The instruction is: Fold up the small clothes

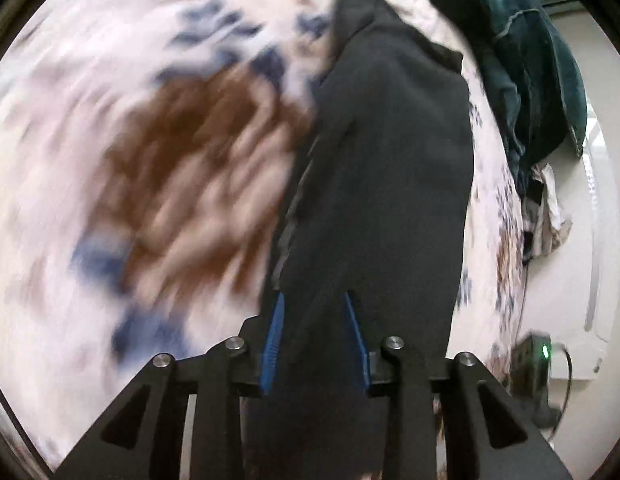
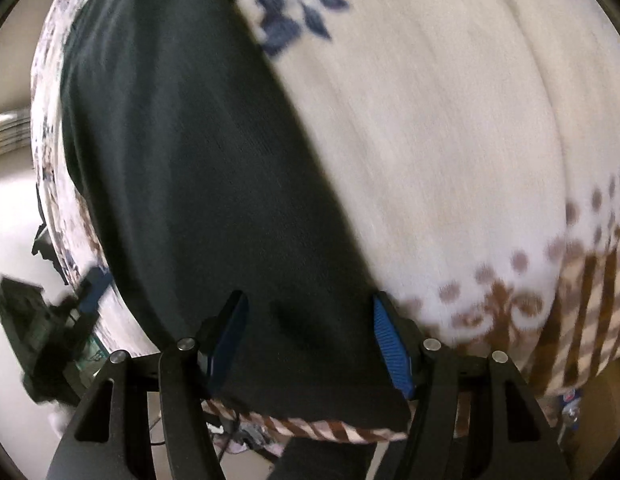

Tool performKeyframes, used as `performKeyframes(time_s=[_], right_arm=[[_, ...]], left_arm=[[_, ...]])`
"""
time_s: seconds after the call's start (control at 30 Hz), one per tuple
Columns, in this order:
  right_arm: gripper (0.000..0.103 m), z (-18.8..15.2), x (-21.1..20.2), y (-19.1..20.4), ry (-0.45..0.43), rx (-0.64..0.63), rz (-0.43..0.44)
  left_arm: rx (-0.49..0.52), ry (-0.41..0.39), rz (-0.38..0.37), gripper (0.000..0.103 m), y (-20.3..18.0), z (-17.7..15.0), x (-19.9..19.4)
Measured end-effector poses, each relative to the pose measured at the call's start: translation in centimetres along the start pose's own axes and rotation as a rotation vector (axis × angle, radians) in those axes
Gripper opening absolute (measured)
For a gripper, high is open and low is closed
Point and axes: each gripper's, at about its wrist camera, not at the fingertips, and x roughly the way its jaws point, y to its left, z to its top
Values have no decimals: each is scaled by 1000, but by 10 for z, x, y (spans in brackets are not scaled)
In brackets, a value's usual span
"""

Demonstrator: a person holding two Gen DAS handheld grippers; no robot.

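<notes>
A black garment [image 1: 390, 168] lies stretched along a cream blanket [image 1: 109, 80] with blue and brown flower print. My left gripper [image 1: 314, 300] stands over one end of it, its blue-padded jaws apart with the cloth between them and spilling toward the camera. In the right wrist view the same black garment [image 2: 197, 152] runs away from my right gripper [image 2: 307, 300], whose jaws stand wide apart astride the near hem. The hem lies at the blanket's [image 2: 450, 120] striped edge. The left view is blurred by motion.
A pile of dark teal clothes [image 1: 530, 80] and a pale crumpled cloth [image 1: 550, 208] lie at the bed's far right. A black device with a green light [image 1: 534, 364] sits by the white wall. Another black gripper-like device [image 2: 37, 340] shows at lower left in the right wrist view.
</notes>
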Motion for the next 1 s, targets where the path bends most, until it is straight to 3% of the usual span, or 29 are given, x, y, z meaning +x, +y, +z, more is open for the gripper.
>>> performKeyframes(time_s=[0.07,0.1,0.13,0.2,0.23,0.27,0.3,0.33,0.43,0.47,0.5,0.53,0.6,0.67,0.77,0.87,0.9,0.93,0.97,1.0], right_arm=[[65,10,-1,8,-21,-17,3],[65,18,-1,12,-31,-26,-3],[65,23,-1,15,-39,-31,-8],[65,33,1,20,-52,-32,-10],[61,36,0,21,-63,-32,-9],[48,38,-2,21,-77,-32,-10],[43,40,-3,23,-89,-39,-26],[37,42,-3,24,-93,-49,-35],[37,46,-2,26,-76,-55,-20],[37,46,-3,26,-65,-57,-7],[37,53,-14,11,-57,-59,1],[37,54,-18,2,-48,-58,6],[40,47,-32,-15,-14,-67,29],[51,36,-40,-23,6,-78,34],[52,6,-43,-38,56,-94,27],[52,-15,-34,-54,114,-93,17],[52,-22,-28,-61,135,-85,18],[52,-27,-24,-68,148,-78,17],[52,-30,-19,-73,157,-69,17],[49,-37,-13,-77,153,-60,21]], left_arm=[[14,-19,68,28,-5,21,16],[12,-50,116,20,-2,31,19],[18,-74,138,5,0,41,21],[54,-86,165,4,1,51,20],[90,-91,192,4,1,53,16],[115,-95,215,4,2,53,12],[129,-97,232,3,2,52,11],[121,-98,228,3,7,51,5],[39,-61,132,6,21,41,-10],[9,-46,87,8,26,34,-18],[-10,-35,35,23,26,21,-25],[-16,-28,1,48,27,9,-35],[-28,-2,-50,68,23,-27,-44],[-52,44,-70,67,21,-61,-45],[-97,142,-52,67,21,-116,-29],[-121,209,-39,67,15,-147,-9],[-110,212,-25,66,13,-155,-4],[-98,210,-9,57,10,-159,-1],[-74,182,-4,37,6,-164,-2],[-38,155,41,5,-2,-167,-1]])
